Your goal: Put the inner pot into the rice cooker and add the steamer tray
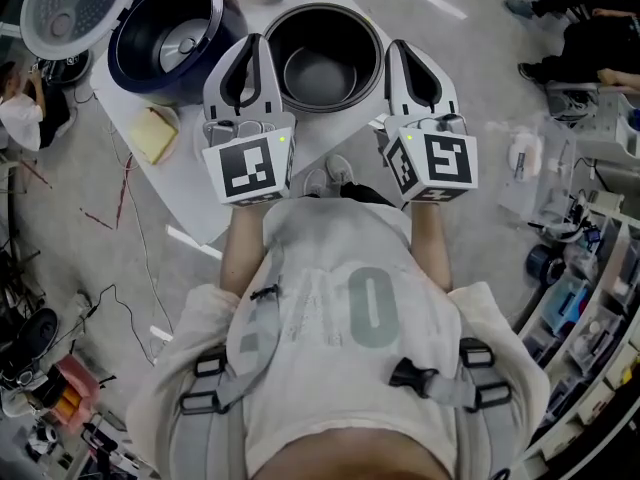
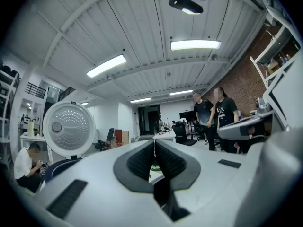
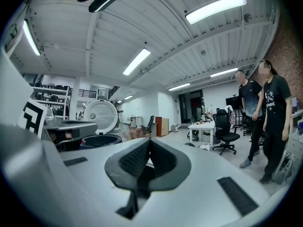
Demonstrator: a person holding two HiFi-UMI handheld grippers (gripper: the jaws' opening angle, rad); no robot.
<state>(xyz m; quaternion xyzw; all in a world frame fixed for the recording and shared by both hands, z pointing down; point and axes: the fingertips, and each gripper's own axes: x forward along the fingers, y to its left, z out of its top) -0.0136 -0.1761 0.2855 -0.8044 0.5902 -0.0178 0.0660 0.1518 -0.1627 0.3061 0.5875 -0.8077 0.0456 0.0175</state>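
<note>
Dark round metal inner pot (image 1: 322, 68) stands empty on the white table (image 1: 178, 190), just beside the open navy rice cooker (image 1: 165, 33). Left gripper (image 1: 252, 43) and right gripper (image 1: 398, 48) flank the pot, jaws together, holding nothing. Grey concrete floor (image 1: 60, 268). Open workshop under a strip-lit ribbed ceiling (image 2: 142, 32).

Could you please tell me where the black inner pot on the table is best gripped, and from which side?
The inner pot stands upright and open, its round wall probably too wide to span. Take its thin rim from above: left gripper on the left edge, right gripper on the right.
</note>
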